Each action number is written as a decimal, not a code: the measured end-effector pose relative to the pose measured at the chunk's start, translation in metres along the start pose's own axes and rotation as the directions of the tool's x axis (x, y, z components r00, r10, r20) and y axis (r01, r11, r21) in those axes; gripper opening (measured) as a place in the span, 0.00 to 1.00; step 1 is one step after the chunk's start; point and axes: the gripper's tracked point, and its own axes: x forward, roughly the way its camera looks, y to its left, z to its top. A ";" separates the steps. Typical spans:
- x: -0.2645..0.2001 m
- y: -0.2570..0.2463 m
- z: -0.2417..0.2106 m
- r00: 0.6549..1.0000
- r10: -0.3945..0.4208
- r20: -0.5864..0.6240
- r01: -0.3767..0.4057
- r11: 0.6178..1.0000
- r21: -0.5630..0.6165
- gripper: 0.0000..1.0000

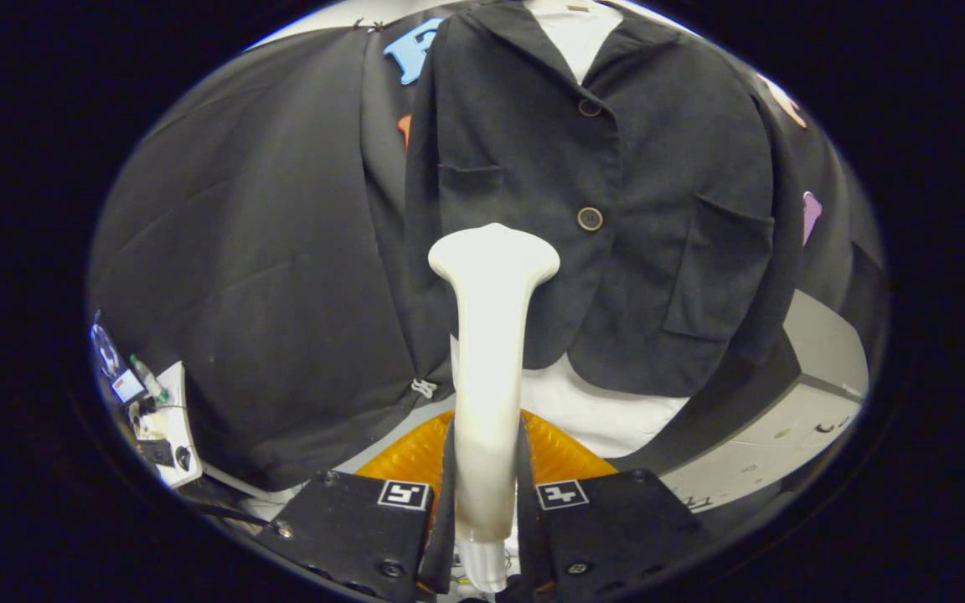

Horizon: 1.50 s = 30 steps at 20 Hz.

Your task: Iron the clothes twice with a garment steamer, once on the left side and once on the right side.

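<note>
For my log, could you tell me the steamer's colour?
Creamy white, seen best in the gripper view: the smooth plastic garment steamer is clamped between the gripper fingers.

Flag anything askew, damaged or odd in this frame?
Nothing stands out. The black buttoned jacket hangs straight over a white shirt. The gripper is shut on the white garment steamer, whose head sits upright at the jacket's lower front.

steamer (489,335) before jacket (616,209)

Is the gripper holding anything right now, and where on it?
Yes: the gripper is shut on the garment steamer, both fingers clamping its handle's lower end.
</note>
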 end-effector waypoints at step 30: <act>-0.270 -0.329 -0.142 0.971 -0.218 0.098 0.174 0.926 0.334 0.33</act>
